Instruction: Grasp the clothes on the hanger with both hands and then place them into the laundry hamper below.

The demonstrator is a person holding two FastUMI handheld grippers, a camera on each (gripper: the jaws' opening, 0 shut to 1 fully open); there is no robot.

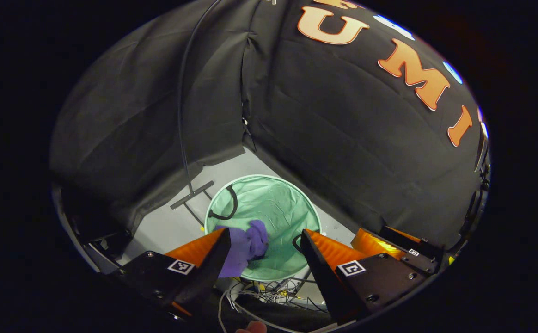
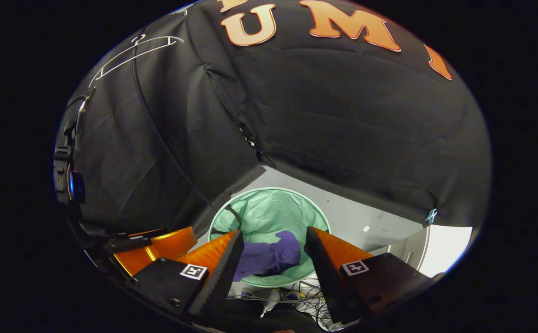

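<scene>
A purple garment lies inside the round green laundry hamper on the floor, one end draped over the near rim. My left gripper hovers above it, open, with nothing between its fingers. In the right gripper view the same garment rests low in the hamper, and my right gripper is also open and empty above it. The two grippers hang side by side: the right one shows beside the left, and the left one beside the right. A bare white hanger hangs high up.
A black stand pole rises from its base on the grey floor just behind the hamper. Loose cables lie on the floor in front of the hamper. Black cloth walls close in behind and to both sides.
</scene>
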